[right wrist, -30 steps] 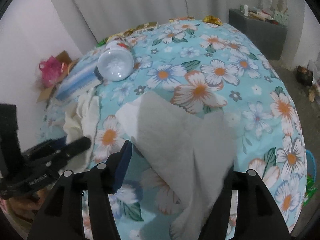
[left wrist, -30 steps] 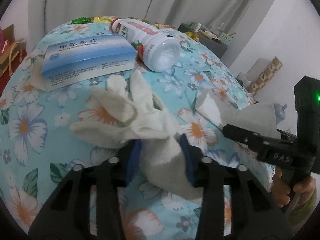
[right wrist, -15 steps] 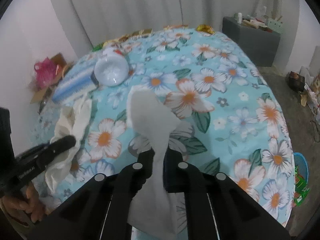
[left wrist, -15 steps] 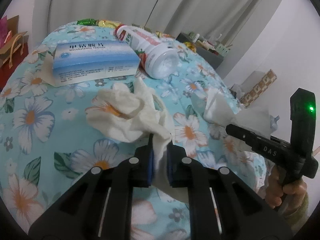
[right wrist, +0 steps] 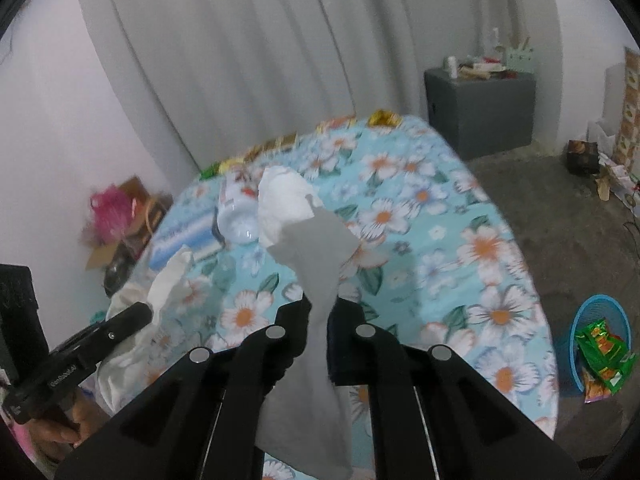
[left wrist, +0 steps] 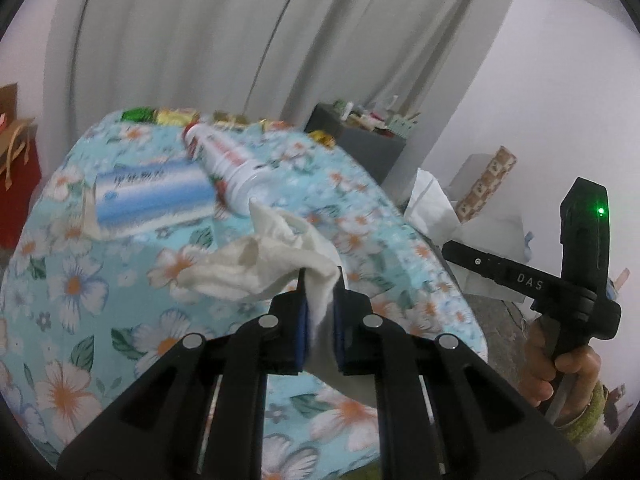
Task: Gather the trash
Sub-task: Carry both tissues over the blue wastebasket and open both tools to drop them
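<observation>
Clamping tissues: left gripper [left wrist: 319, 312] on crumpled tissue [left wrist: 256, 268]; right gripper [right wrist: 319, 320] on flat tissue [right wrist: 308, 236]; blue bin [right wrist: 578, 334] at 3 o'clock, nearer right.

White tissues [left wrist: 256, 268]; turquoise floral tablecloth [left wrist: 100, 304]; blue bin [right wrist: 580, 320].

A crumpled cream tissue [left wrist: 256, 268] is pinched between closed jaws, its loose folds fanning toward 10 o'clock above the floral tabletop [left wrist: 80, 292]. A flatter white tissue [right wrist: 304, 232] stands upright from the other closed jaws, its tail hanging below. A blue-white box [left wrist: 152, 196] and a toppled white bottle [left wrist: 228, 168] lie side by side at 11 o'clock.
</observation>
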The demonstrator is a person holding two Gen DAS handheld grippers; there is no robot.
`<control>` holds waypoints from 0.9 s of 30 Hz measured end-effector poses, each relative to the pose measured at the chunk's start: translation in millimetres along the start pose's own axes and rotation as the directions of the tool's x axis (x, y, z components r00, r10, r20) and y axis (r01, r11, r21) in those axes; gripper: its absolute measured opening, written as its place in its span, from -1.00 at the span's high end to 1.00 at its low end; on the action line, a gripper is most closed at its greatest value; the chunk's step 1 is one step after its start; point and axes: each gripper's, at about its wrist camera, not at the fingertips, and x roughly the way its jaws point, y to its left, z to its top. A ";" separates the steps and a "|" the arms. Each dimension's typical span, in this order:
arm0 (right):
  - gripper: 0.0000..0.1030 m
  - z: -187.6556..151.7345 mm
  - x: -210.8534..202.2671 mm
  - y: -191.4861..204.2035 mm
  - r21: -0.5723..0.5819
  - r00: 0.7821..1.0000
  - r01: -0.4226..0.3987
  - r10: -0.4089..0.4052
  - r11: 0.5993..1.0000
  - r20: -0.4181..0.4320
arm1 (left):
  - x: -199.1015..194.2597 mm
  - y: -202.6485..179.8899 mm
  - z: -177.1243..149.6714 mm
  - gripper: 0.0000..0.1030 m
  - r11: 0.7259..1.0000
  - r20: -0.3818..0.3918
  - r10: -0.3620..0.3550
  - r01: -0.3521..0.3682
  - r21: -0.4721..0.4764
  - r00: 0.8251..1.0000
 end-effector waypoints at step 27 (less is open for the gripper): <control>0.89 -102.4 -186.0 -293.2 0.663 0.884 0.271 -0.453 0.698 0.117 | 181.6 -281.0 10.3 0.83 0.819 -0.483 -0.331 0.501 0.280 0.811</control>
